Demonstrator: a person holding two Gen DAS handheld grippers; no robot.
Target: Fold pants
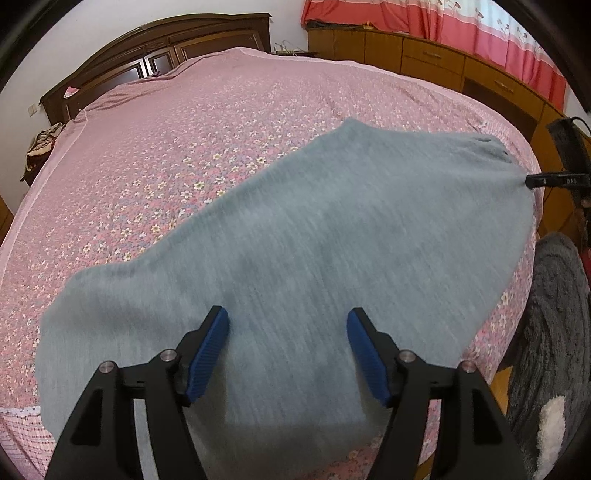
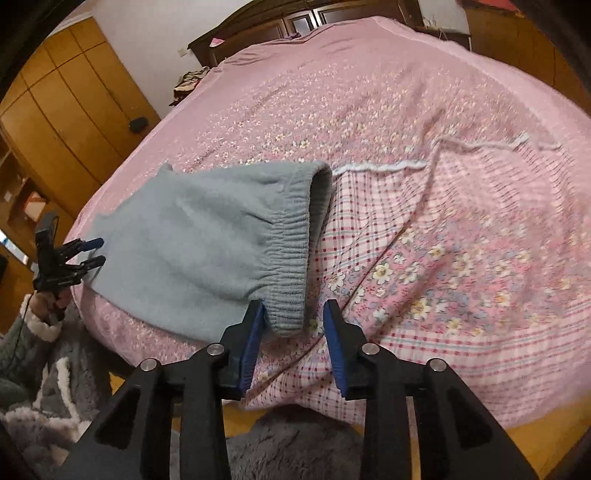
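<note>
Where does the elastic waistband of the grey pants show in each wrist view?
Left wrist: the waistband sits at far right, bunched at the pants' end.
Right wrist: the waistband runs down the centre, ending between the near fingers.
Shared landmark: dark wooden headboard.

Left wrist cam: sits behind the left gripper (image 1: 288,354), pitched down, close over the near leg end of the grey pants (image 1: 295,251), facing up the bed (image 1: 184,129) toward the headboard (image 1: 159,40). Right gripper (image 1: 532,181) visible at far right edge.

Right wrist cam: behind the right gripper (image 2: 293,332), pitched down, close on the elastic waistband (image 2: 291,254), rolled somewhat. Left gripper (image 2: 94,253) at its left edge.

Shared: pants (image 2: 192,240), floral bedspread (image 2: 406,110), headboard (image 2: 258,22).
</note>
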